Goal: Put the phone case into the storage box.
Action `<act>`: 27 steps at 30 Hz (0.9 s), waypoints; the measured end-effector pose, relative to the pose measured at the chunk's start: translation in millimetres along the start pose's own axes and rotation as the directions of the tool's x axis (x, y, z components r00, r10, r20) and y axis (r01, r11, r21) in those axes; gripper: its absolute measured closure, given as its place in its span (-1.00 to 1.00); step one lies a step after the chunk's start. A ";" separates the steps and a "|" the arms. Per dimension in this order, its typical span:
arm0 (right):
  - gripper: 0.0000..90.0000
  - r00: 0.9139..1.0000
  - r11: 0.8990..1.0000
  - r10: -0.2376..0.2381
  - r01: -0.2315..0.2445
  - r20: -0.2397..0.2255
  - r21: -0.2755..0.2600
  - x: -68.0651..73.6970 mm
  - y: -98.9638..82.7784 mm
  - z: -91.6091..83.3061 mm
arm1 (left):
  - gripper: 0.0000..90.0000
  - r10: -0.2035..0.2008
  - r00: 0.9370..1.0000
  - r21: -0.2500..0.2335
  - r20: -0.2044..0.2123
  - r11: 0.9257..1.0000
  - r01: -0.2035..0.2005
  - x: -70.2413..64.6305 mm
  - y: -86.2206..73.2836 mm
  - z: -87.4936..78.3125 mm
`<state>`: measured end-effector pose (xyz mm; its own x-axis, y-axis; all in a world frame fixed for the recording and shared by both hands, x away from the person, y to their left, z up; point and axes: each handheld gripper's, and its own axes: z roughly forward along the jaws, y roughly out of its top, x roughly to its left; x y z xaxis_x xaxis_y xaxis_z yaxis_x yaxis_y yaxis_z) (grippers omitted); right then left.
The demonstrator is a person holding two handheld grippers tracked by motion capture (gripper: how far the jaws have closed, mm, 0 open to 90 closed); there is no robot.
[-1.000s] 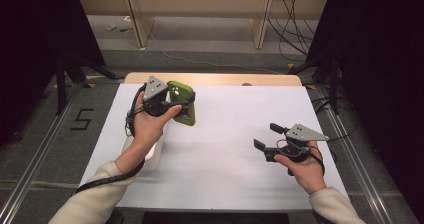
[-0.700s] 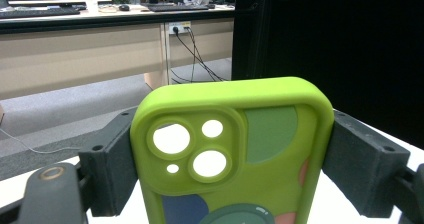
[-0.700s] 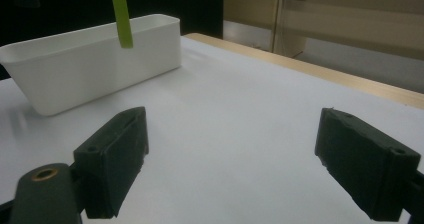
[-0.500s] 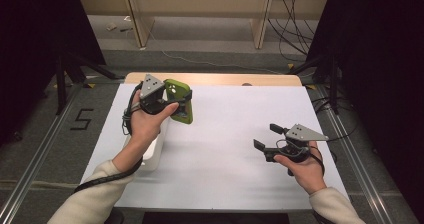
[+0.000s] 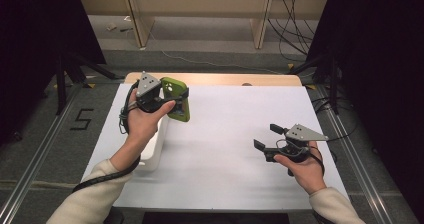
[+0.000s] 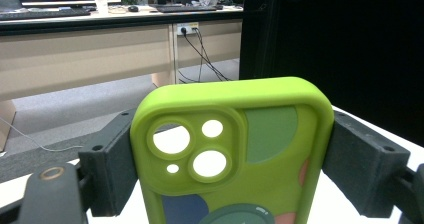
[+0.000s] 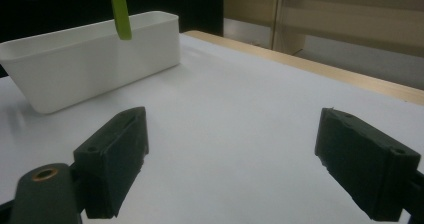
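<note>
Fingers (image 6: 107,169) on phone case (image 6: 235,149), slightly farther back

A lime-green phone case (image 6: 235,149) with round camera cutouts and patches of darker green, blue and pink on its back, held upright off the table, pinched by its two long sides, above a white bin (image 7: 95,59).

My table (image 5: 225,134), under white

A white sheet covers it, the wooden edge bare at the far side; a white bin (image 7: 90,59) stands on it to my left.
</note>
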<state>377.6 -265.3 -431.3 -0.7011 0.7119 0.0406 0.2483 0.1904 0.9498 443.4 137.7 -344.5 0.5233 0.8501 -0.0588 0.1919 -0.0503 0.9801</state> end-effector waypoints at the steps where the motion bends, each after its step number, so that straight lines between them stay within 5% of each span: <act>1: -0.67 1.000 1.000 0.003 -0.003 -0.001 0.000 -0.1 0.0 -0.1 | -0.64 0.000 1.000 0.000 -0.001 1.000 0.000 0.3 0.0 -0.1; 27: -0.66 1.000 1.000 0.006 -0.006 0.004 -0.003 0.2 0.0 -0.2 | -0.64 -0.011 0.999 -0.013 -0.033 1.000 0.011 12.5 4.0 -4.3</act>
<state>377.3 -265.3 -431.3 -0.6967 0.7160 0.0450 0.2509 0.1844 0.9503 447.1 150.4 -340.5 0.4931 0.8677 -0.0634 0.1869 -0.0345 0.9818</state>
